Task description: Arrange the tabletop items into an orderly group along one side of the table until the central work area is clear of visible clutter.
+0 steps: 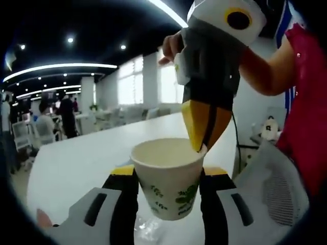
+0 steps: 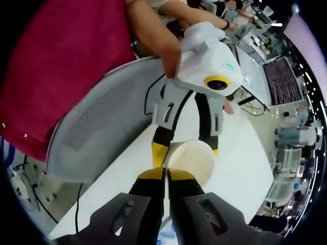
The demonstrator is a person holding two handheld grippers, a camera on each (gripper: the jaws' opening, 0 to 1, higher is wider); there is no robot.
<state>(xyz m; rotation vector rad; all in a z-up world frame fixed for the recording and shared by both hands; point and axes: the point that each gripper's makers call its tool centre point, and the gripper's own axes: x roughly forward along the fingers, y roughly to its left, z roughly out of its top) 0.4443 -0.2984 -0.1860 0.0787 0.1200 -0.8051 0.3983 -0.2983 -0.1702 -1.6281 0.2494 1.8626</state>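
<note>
A white paper cup [image 1: 168,178] with green leaf print is held upright just above the white table [image 1: 76,163]. My left gripper [image 1: 168,171] has its black, yellow-tipped jaws pressed against the cup's two sides. My right gripper [image 1: 201,145] comes down from above, and its yellow tips pinch the cup's far rim. In the right gripper view my right gripper [image 2: 166,173] is closed on the near rim of the cup [image 2: 196,161]. The left gripper [image 2: 187,152] faces it from across, a hand on its white body. The cup looks empty.
A grey mesh-backed chair [image 2: 102,122] stands against the table edge, also at the right in the left gripper view [image 1: 276,189]. A person in a red top [image 1: 306,102] stands beside it. Crinkled clear plastic [image 1: 148,229] lies under the cup. Desks and people fill the far room.
</note>
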